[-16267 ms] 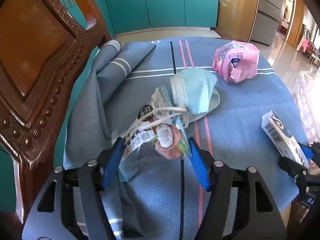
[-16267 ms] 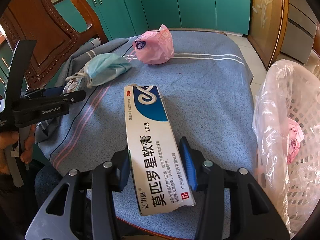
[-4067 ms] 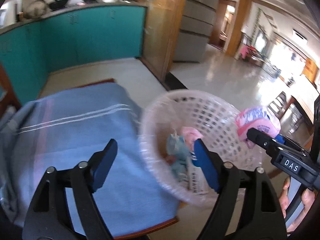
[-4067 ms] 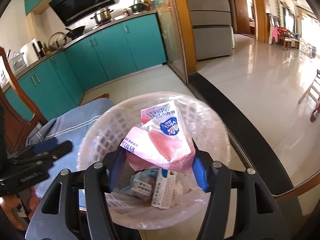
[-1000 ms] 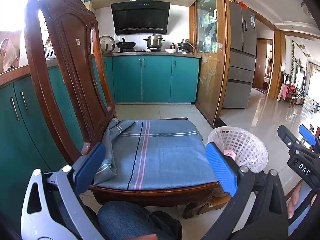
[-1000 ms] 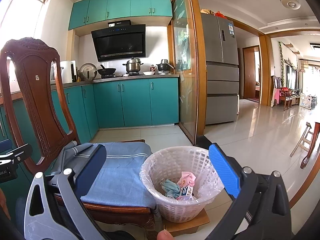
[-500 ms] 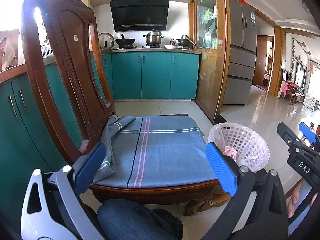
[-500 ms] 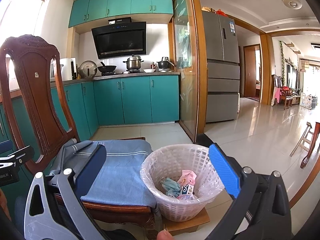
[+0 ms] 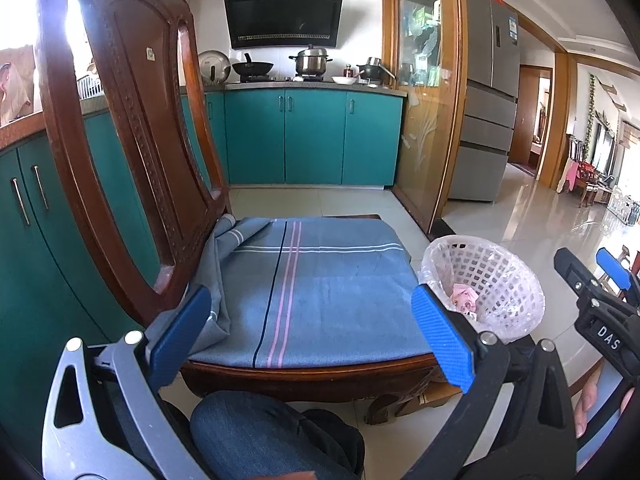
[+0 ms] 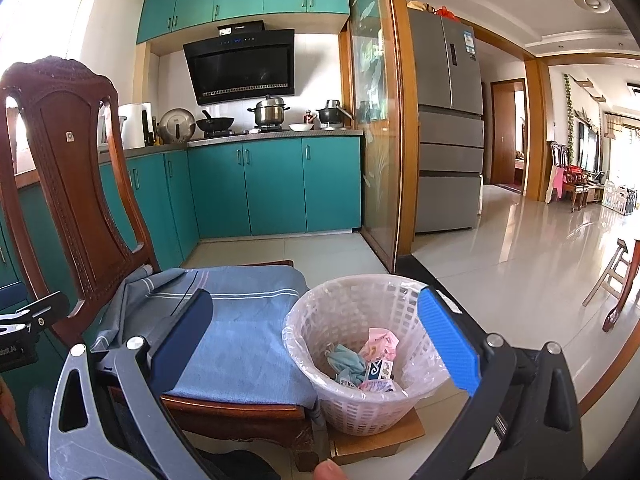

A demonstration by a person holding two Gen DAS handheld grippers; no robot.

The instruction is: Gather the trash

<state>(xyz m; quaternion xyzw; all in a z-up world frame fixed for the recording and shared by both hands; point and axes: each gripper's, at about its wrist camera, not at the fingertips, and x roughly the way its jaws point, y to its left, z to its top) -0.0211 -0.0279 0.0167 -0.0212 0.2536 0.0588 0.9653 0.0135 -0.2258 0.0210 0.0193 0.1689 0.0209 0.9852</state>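
Note:
A white plastic basket (image 10: 344,404) lined with a clear bag stands on a small wooden board right of the chair; it also shows in the left wrist view (image 9: 516,304). Inside lie a pink wrapper (image 10: 378,342), a blue face mask (image 10: 346,362) and a white and blue box (image 10: 380,370). The blue striped cloth (image 9: 320,292) on the chair seat is bare. My left gripper (image 9: 312,332) is open and empty, held back from the seat's front edge. My right gripper (image 10: 316,340) is open and empty, held back above the basket; it shows at the right of the left wrist view (image 9: 600,300).
A carved wooden chair back (image 9: 132,152) rises at the left. Teal kitchen cabinets (image 9: 312,140) stand behind, a glass partition (image 10: 376,140) and a fridge (image 10: 448,128) to the right. Glossy tiled floor (image 10: 520,248) spreads right. My knee (image 9: 256,436) is below the seat.
Both grippers stay open and empty. The views have shifted only slightly, with the chair and basket a little nearer.

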